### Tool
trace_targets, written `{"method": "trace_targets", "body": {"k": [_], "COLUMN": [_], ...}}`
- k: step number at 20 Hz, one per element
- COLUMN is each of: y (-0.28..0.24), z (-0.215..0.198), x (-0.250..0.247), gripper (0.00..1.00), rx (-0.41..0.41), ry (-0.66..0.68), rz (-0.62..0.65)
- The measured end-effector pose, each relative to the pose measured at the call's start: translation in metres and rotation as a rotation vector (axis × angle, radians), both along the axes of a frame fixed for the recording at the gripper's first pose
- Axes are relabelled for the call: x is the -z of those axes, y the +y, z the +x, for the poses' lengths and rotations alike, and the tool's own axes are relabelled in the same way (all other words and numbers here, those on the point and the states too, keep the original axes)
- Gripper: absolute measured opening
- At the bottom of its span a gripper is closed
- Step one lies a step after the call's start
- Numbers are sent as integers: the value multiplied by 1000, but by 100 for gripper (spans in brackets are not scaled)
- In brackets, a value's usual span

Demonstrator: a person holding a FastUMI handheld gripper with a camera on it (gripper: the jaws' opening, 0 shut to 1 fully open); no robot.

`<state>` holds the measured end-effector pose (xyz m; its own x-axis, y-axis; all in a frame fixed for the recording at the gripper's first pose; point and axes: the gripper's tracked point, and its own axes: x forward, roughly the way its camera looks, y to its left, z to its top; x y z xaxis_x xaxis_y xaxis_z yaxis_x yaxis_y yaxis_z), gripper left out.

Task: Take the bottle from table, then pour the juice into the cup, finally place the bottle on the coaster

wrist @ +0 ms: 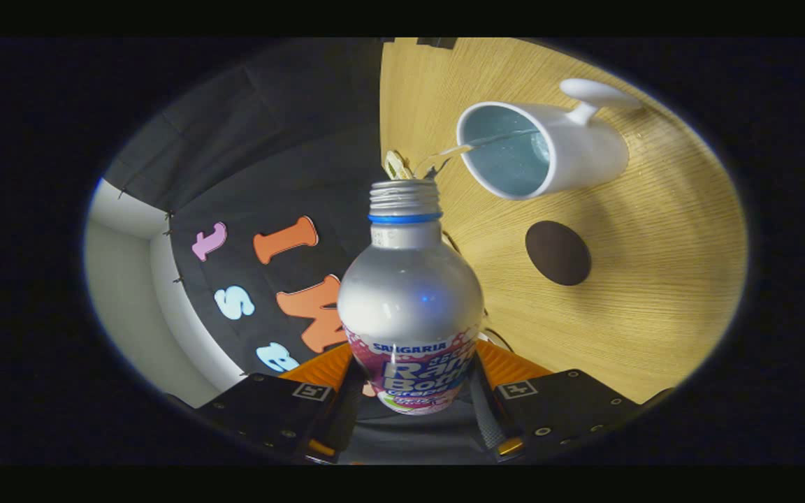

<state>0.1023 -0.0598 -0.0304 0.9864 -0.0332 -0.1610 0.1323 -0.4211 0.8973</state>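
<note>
silver bottle tipped at the cup, liquid running

silver metal, glossy and round-shouldered, makes up the body of the bottle (409, 300), which sits between the two fingers of the claw (413, 391). both fingers press against its printed lower part, one on each side, so the claw is clamped on the bottle. the cap is off; the threaded neck with a blue ring under it points away from the fingers, toward the cup.

to the left of the bottle hangs the dark cloth wall (263, 175) of the booth, with a pale wall (123, 279) beyond its edge.

from the bottle's open mouth a thin clear stream (472, 145) runs across to the right and passes over the rim of the white cup (577, 150). the view is rolled over with the pour, so the cup seems to lie sideways, its handle pointing away from the bottle. the inside of the cup looks pale blue, and the stream reaches into it.

the cup stands on a light wood-grain worktop (654, 293). on the same worktop, near the cup and just beyond the bottle's shoulder to the right, lies a dark brown round coaster (557, 252), flat and bare, apart from both cup and bottle.
</note>
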Motion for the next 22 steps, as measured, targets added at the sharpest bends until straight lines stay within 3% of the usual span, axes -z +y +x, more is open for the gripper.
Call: {"method": "trace_targets", "body": {"k": [22], "y": [-10], "z": [-5], "x": [-14], "gripper": [71], "rx": [19], "ry": [66], "rz": [99]}}
